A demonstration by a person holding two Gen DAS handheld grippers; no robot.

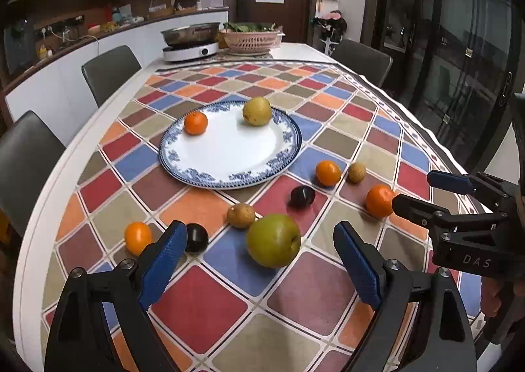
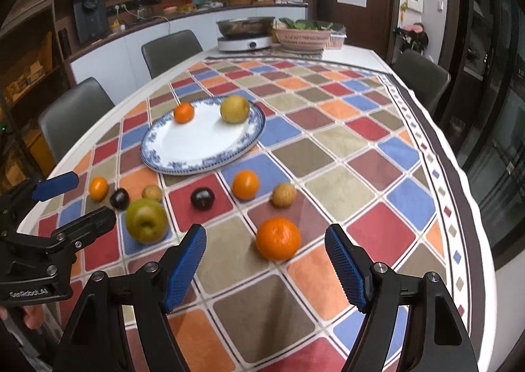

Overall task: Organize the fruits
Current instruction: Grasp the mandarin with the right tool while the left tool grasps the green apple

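Plate (image 1: pixel 229 155): round white china with a blue patterned rim, glossy, lying mid-table on the chequered cloth (image 1: pixel 210 306).
Already on plate: one small orange (image 1: pixel 196 122) and one yellow-green pear (image 1: pixel 257 111), both at the far side, apart from each other.
Still on cloth: eight fruits in the near band. Large green pear (image 1: pixel 273 240), dull-skinned; three oranges (image 1: pixel 137 237) (image 1: pixel 328 172) (image 1: pixel 380 201), pebbled peel; two dark plums (image 1: pixel 196 237) (image 1: pixel 302 196), smooth and shiny; two small tan, rough-skinned round fruits (image 1: pixel 241 215) (image 1: pixel 356 172) (kind not clear).
Progress: early by my reckoning, two in ten placed.
Left hand-held gripper (image 1: pixel 259 260): jaws wide apart, nothing between the blue ribbed pads, framing the large green pear from above.
Right hand-held gripper (image 2: pixel 265 260): jaws apart, empty, lined up on the nearest orange (image 2: pixel 278 238).
Table (image 1: pixel 39 224): white edge, woven-look cloth in red, blue, orange and khaki diamonds.
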